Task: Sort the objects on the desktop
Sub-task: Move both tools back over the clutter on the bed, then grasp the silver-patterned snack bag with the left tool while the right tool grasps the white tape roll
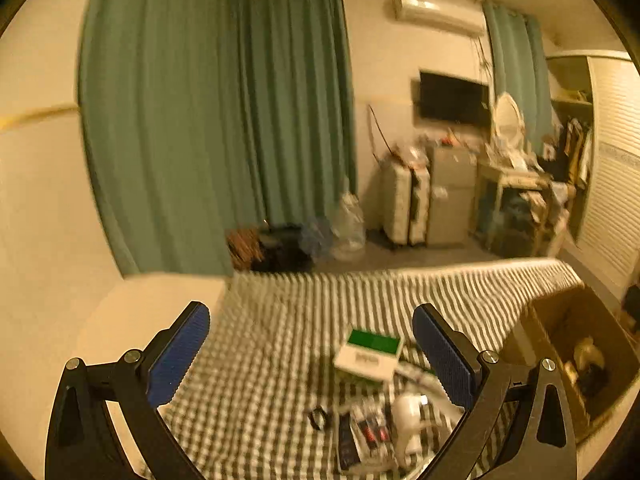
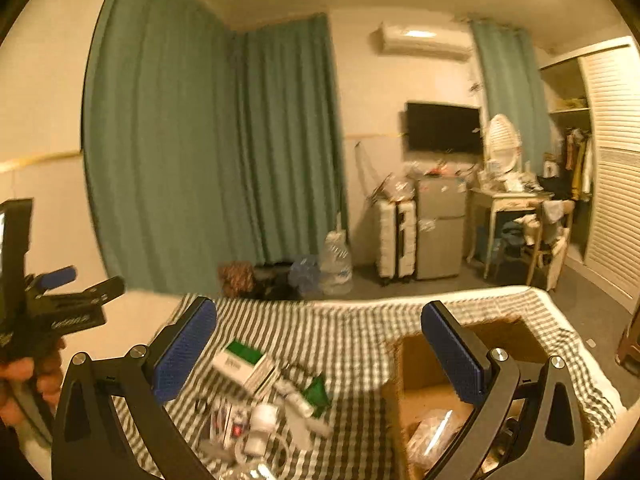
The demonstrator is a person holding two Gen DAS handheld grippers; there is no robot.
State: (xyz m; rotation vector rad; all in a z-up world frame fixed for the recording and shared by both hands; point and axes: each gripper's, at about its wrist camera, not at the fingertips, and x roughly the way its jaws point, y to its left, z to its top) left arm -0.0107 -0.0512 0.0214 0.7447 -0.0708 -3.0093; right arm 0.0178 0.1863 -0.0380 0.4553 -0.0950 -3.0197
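Observation:
Small objects lie in a heap on a green-checked cloth (image 1: 280,344): a white box with a green top (image 1: 370,354) (image 2: 244,362), a white bottle (image 1: 408,416) (image 2: 262,426), a printed packet (image 1: 362,436) (image 2: 228,420), a small black ring (image 1: 319,418) and a white tube (image 2: 298,400). My left gripper (image 1: 312,356) hangs open above and short of the heap, holding nothing. My right gripper (image 2: 320,356) is also open and empty, between the heap and a cardboard box (image 2: 432,380) (image 1: 568,344) that holds a clear wrapper (image 2: 434,432).
The left gripper's body and the hand holding it (image 2: 36,364) show at the right wrist view's left edge. Beyond the cloth's far edge are green curtains (image 1: 208,120), water jugs (image 2: 336,262), a suitcase (image 2: 394,240), a small fridge (image 2: 440,228) and a cluttered desk (image 2: 512,200).

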